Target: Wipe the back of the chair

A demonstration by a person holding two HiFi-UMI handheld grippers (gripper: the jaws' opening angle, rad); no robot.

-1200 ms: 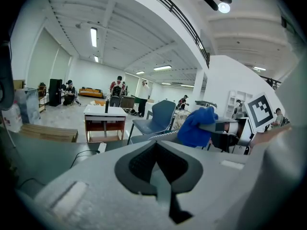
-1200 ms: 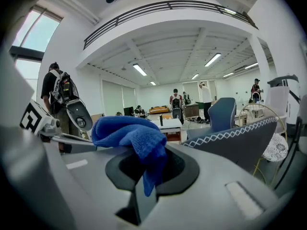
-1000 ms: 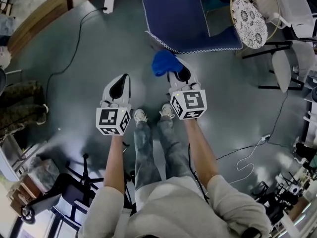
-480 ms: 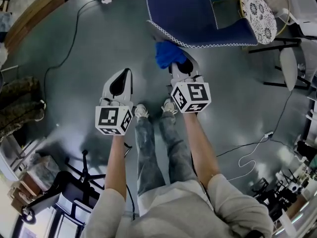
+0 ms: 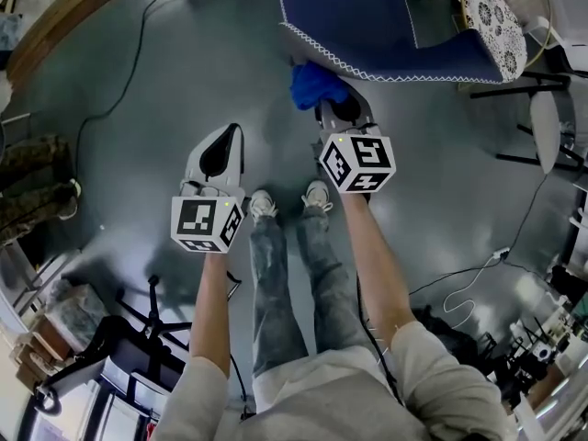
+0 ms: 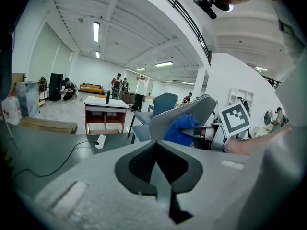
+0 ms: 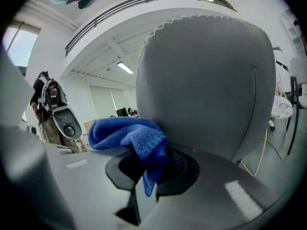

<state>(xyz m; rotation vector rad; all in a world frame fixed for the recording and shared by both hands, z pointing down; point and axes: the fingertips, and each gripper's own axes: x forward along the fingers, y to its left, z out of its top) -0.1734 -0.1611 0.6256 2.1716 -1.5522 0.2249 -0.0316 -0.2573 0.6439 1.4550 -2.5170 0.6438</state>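
Chair back (image 7: 206, 80), grey with a scalloped edge, rises at 12 o'clock of the right claw (image 7: 144, 176) and fills much of the right gripper view. At 9 o'clock of the right claw in the head view, the left claw (image 5: 223, 141) is clenched on nothing. The right claw grasps a bunched blue cloth (image 5: 310, 85), just beside the edge at 12 o'clock.

Close before right tool (image 5: 333, 108), chair back (image 5: 367, 21)
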